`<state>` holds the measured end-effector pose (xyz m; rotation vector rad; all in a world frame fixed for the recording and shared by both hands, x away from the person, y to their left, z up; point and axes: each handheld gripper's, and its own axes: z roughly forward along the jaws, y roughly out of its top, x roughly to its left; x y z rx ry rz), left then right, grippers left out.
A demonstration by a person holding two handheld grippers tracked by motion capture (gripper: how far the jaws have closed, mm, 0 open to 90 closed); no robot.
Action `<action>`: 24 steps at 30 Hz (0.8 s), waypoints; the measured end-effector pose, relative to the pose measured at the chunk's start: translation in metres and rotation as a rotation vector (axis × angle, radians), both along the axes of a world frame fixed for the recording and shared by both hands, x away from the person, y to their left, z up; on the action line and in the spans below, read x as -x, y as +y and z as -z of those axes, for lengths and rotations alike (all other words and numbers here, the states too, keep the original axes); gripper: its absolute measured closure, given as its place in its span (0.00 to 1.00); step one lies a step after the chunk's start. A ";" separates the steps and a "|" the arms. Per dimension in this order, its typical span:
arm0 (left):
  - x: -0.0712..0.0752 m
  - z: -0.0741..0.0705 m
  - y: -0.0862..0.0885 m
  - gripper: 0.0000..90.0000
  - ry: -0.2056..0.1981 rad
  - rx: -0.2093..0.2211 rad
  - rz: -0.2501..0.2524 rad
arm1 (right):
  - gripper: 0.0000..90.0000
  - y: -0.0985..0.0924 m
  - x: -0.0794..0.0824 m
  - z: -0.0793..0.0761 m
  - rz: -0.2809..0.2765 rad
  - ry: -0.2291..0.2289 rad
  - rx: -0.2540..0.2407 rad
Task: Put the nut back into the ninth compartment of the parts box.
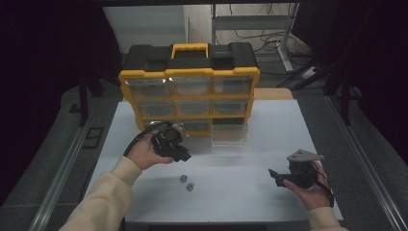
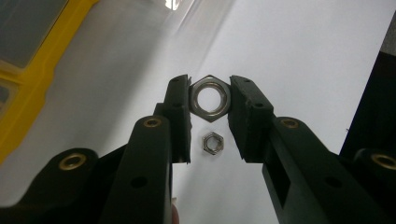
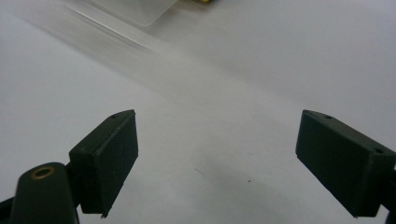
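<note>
The left tongs hold a big metal nut tight between their two black tips; the nut sits flat-side to the camera, so its round hole shows, and each tip presses on one side of it; in the left gripper view a smaller nut lies on the white surface below the held one, between the two jaws but not touching them; the landmark here is the yellow and black drawer box at the far end of the surface; in the high view the left tongs are just in front of the box, near its bottom left corner, with the person's left hand around them; two small nuts lie on the surface nearer the person than the box, one just beside the other, both a little in front of the left tongs; a clear drawer stands pulled out of the box on the bottom row, resting on the surface; the right tongs are well apart from the box, off to its right and closer to the person, held in the right hand; in the right gripper view the right tongs stand wide open with nothing between them, and the bare white surface lies under them.
</note>
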<state>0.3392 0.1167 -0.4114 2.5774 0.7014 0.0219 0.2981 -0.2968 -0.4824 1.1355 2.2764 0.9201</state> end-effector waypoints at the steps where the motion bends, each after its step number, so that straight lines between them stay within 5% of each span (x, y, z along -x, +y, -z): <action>1: -0.001 -0.001 -0.001 0.78 0.000 -0.001 0.001 | 0.15 0.000 0.000 0.000 -0.001 -0.001 0.001; 24: -0.019 -0.011 -0.015 0.78 0.013 0.019 0.012 | 0.15 0.000 -0.001 0.001 -0.003 0.005 0.005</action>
